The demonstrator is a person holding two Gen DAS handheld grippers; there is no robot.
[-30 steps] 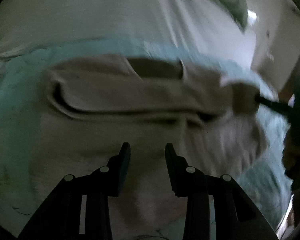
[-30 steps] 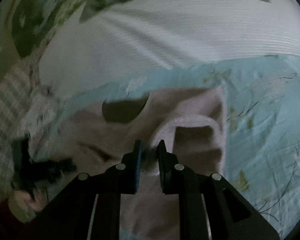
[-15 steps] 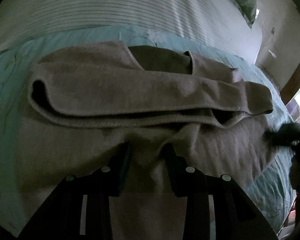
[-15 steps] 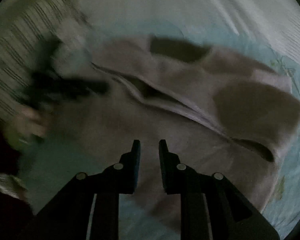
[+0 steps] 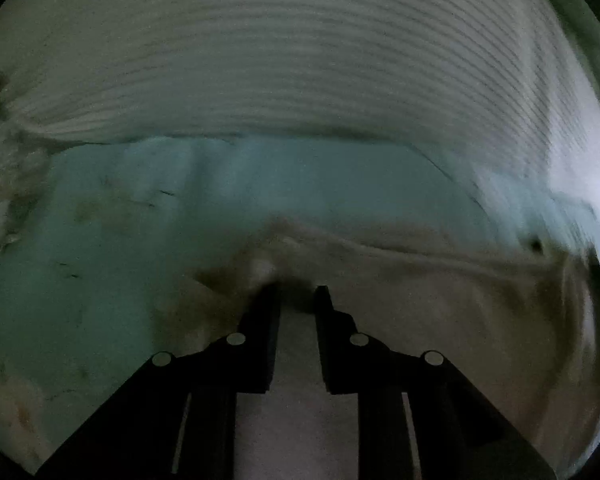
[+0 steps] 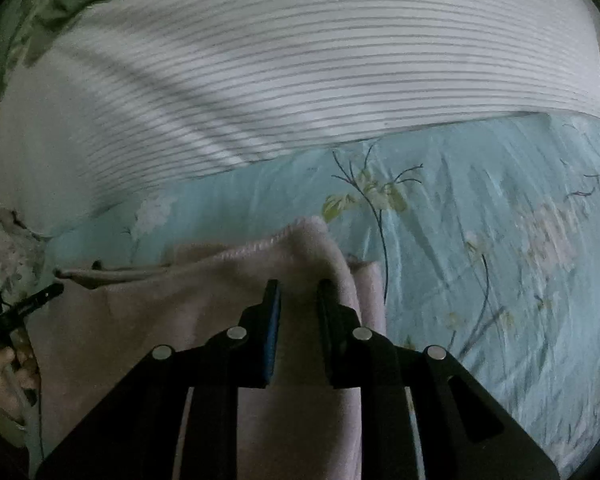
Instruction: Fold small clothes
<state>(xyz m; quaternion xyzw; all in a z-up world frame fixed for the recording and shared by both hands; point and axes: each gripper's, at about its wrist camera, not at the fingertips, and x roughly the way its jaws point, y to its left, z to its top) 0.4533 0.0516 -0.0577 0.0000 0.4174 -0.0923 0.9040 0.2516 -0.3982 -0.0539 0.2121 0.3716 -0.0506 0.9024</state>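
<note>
Garment: a pinkish-beige knit piece (image 6: 204, 312) lies on the bed, spread low across both views, with its stitched edge lifted into a fold at the right gripper; in the left wrist view it (image 5: 440, 304) runs from the centre out to the right.
Right gripper: the right gripper (image 6: 298, 286) has its fingers narrowly parted with the raised fold of the garment lying between them; whether they pinch it I cannot tell.
Left gripper: the left gripper (image 5: 296, 290) sits at the garment's left corner, where the cloth bunches up against the fingertips; gripping or merely touching, I cannot tell.
Left hand: the person's hand (image 6: 8, 368) shows at the far left edge of the right wrist view, around the other gripper's handle.
Bedsheet: a light blue floral sheet (image 6: 480, 220) lies under the garment.
Striped cover: a white cover with thin grey stripes (image 6: 300, 80) lies beyond the sheet, overlapping its far edge.
</note>
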